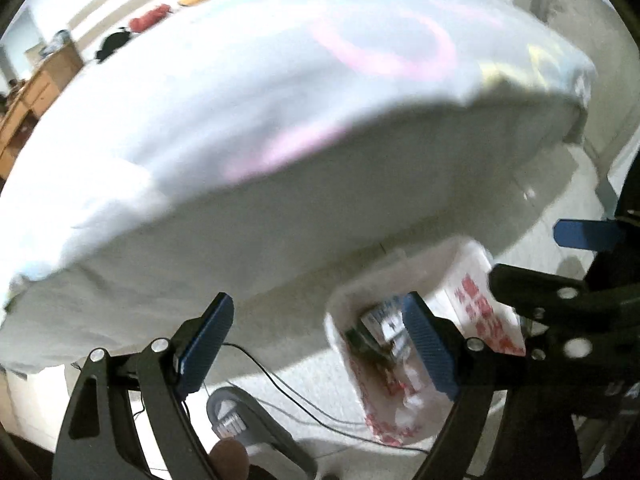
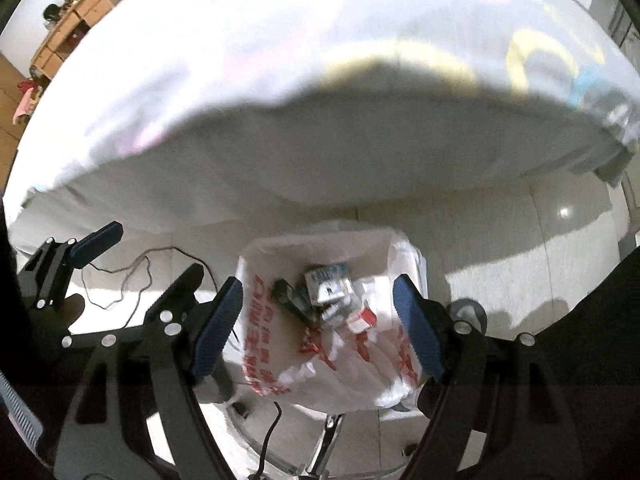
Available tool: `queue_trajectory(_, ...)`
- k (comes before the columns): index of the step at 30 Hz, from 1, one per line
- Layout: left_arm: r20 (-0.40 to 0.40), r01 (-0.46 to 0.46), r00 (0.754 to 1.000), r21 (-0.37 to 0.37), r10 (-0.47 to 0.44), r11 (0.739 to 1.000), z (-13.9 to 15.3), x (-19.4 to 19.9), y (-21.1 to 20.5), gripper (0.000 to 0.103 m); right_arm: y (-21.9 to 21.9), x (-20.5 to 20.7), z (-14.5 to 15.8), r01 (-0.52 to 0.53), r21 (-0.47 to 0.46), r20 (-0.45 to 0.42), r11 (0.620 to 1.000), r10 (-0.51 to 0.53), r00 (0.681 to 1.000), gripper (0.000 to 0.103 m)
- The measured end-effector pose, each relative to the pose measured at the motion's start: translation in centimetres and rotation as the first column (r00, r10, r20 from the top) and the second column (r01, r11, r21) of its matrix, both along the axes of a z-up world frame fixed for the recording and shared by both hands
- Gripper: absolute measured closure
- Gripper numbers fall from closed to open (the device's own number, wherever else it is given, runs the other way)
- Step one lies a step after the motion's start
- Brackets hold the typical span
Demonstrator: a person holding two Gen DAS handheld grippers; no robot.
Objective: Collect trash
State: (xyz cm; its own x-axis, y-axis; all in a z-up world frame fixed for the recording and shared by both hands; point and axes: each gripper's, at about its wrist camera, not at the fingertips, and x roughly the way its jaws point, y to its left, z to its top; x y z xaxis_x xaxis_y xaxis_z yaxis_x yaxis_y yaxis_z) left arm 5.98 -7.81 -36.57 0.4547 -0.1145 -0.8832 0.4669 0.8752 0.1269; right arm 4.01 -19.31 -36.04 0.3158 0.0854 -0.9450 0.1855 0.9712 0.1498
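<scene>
We're hovering both tools over the trash bag (image 2: 332, 320), which is sitting on the floor (image 2: 520, 256) just in front of the bed (image 2: 280, 80).

Left of the bag: the left tool (image 1: 316, 346) is gaping wide, nothing between its blue pads (image 1: 206, 346). In the left wrist view the bag (image 1: 400, 360) is lying behind its right finger, not gripped. A black cable (image 1: 280, 384) is trailing across the floor left of the bag, and a grey slipper (image 1: 244, 420) is lying near it, lower left.

Over the bag: the right tool (image 2: 318, 328) is also spread open, one pad on either side of the bag's mouth, apparently above it and not touching; blur is making contact hard to call. Inside the bag we're seeing a small blue-and-white carton (image 2: 328, 284) and a dark wrapper (image 2: 292, 300) next to it.

Step, as we're judging it: trash is already in the bag and both tools are empty. Next move is likely either going for more trash or closing on the bag rim to lift it. The film is thin and floppy, so pinch a bunched edge, not a single layer.

Writing: red print on the white bag, looks like Chinese characters, too blurred to read. Carton print is unreadable too.
</scene>
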Motion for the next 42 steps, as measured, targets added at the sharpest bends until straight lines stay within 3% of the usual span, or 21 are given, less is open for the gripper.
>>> queue_trajectory(5,0.120,-0.091,0.988,-0.065,0.098,0.994,4.1,1.7,2.6,0.019,1.8,1.4,4.5,-0.026,-0.033,0.087,0.999,0.029,0.996,0.027)
queue_trajectory(9,0.213,-0.141,0.963,-0.125,0.165,0.982,8.4,3.3,4.5,0.019,3.5,3.0,9.0,-0.047,-0.051,0.185,0.998,0.056,0.981,0.027)
queue_trajectory(14,0.296,-0.174,0.931,-0.160,0.215,0.972,13.6,4.6,6.4,0.017,5.4,4.8,15.6,-0.073,-0.061,0.314,0.995,0.088,0.945,0.026)
queue_trajectory(19,0.381,-0.214,0.879,-0.224,0.287,0.951,20.1,6.7,9.2,0.012,6.6,6.3,22.3,-0.093,-0.073,0.424,0.993,0.115,0.898,0.021)
queue_trajectory(27,0.509,-0.259,0.772,-0.293,0.380,0.920,29.8,7.8,12.8,0.008,8.1,8.0,32.2,-0.093,-0.150,0.587,0.984,0.164,0.793,0.020)
queue_trajectory(31,0.583,-0.257,0.709,-0.310,0.396,0.915,34.8,7.4,13.9,0.008,8.3,7.5,37.4,-0.062,-0.179,0.675,0.982,0.168,0.718,0.016)
queue_trajectory(37,0.648,-0.244,0.646,-0.324,0.403,0.914,39.9,5.9,14.3,0.008,8.3,5.4,43.3,-0.027,-0.215,0.769,0.976,0.186,0.612,0.010)
queue_trajectory(39,0.658,-0.240,0.639,-0.322,0.399,0.916,40.9,5.3,14.0,0.008,8.2,4.5,44.6,-0.015,-0.225,0.785,0.974,0.190,0.590,0.008)
queue_trajectory(42,0.645,-0.239,0.649,-0.332,0.404,0.913,41.8,4.6,13.5,0.008,7.9,3.7,45.8,0.006,-0.229,0.800,0.973,0.184,0.571,0.007)
